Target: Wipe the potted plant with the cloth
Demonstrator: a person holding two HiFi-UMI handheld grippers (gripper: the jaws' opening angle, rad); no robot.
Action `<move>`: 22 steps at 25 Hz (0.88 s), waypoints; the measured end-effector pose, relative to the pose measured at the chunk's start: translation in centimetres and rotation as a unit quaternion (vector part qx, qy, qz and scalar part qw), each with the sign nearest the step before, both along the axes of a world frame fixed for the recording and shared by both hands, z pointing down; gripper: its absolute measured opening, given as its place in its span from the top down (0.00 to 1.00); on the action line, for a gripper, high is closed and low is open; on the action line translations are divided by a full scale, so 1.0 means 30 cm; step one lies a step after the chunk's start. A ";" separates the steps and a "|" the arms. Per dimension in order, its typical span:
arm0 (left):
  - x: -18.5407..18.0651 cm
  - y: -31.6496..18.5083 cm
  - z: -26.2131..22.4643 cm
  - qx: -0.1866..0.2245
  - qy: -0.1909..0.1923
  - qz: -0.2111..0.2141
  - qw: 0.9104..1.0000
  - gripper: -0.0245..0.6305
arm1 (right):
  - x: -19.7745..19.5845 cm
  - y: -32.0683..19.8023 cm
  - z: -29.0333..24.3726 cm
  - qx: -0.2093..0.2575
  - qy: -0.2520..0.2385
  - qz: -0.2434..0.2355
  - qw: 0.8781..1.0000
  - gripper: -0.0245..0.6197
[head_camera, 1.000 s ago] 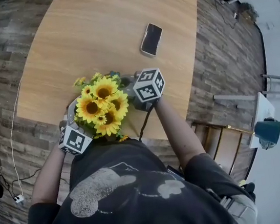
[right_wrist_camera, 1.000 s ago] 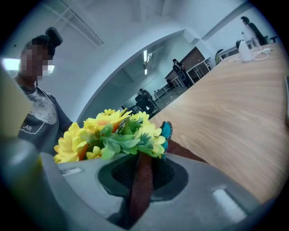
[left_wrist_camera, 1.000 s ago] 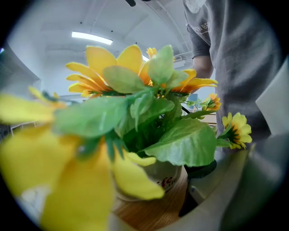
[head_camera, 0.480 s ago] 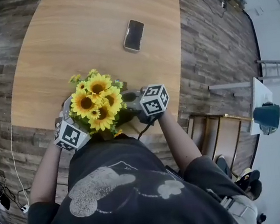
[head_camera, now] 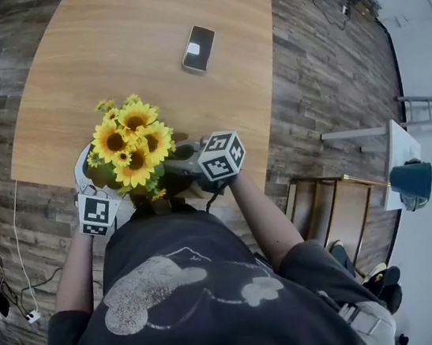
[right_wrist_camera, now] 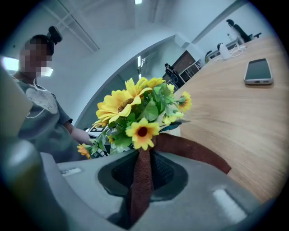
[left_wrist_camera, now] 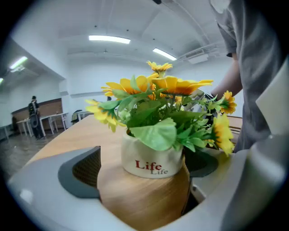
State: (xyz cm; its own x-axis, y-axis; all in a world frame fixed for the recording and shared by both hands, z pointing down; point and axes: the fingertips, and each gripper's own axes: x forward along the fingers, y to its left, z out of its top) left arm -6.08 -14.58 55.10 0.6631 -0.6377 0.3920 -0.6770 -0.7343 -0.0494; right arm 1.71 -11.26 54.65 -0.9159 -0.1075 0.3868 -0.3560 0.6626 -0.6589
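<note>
The potted plant [head_camera: 128, 140], yellow sunflowers in a white pot [left_wrist_camera: 152, 161] printed "Life", stands near the front edge of the wooden table [head_camera: 141, 35]. My left gripper [left_wrist_camera: 143, 173] reaches round the pot from the left. Its jaws are opening, the pot stands between them, and the pads [left_wrist_camera: 86, 168] do not press on it. My right gripper [right_wrist_camera: 142, 176] is shut on a brown cloth [right_wrist_camera: 141, 180] at the plant's right. The cloth runs up to the lowest flower and trails right across the jaw. In the head view the flowers hide the pot.
A phone [head_camera: 198, 48] lies on the table beyond the plant. Wooden floor lies round the table, with the table's right edge close to my right gripper's marker cube [head_camera: 221, 155]. A wooden chair [head_camera: 340, 206] stands at the right. People stand far off in the room.
My right gripper has drawn back toward the table's near edge, beside the plant's lower right. The left marker cube has turned. The plant has stayed in place on the table.
</note>
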 end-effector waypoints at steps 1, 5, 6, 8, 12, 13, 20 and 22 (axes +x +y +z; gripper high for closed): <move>-0.020 0.011 0.000 -0.007 0.006 -0.024 1.000 0.02 | -0.008 0.004 -0.001 0.003 0.001 -0.006 1.000 0.89; -0.045 0.091 0.017 -0.031 0.017 -0.074 0.997 0.02 | -0.031 0.030 -0.003 0.010 -0.002 -0.021 1.000 0.89; -0.045 0.108 0.019 -0.037 0.022 -0.085 0.995 0.02 | -0.041 0.042 -0.004 0.012 -0.003 -0.028 1.000 0.89; -0.045 0.135 0.017 -0.045 0.034 -0.106 0.993 0.02 | -0.065 0.068 -0.007 0.017 -0.004 -0.046 0.999 0.89; -0.036 0.161 -0.006 -0.044 0.047 -0.135 0.989 0.02 | -0.121 0.118 -0.005 0.026 -0.003 -0.089 0.996 0.89; -0.031 0.165 -0.005 -0.041 0.047 -0.137 0.989 0.02 | -0.130 0.126 -0.003 0.029 0.000 -0.098 0.995 0.89; 0.053 0.116 -0.060 -0.043 0.068 -0.160 0.984 0.03 | 0.022 0.104 -0.044 0.036 -0.013 -0.039 0.999 0.89; 0.064 0.084 -0.063 -0.033 0.062 -0.194 0.978 0.03 | 0.113 0.090 -0.062 0.035 -0.018 0.000 0.999 0.89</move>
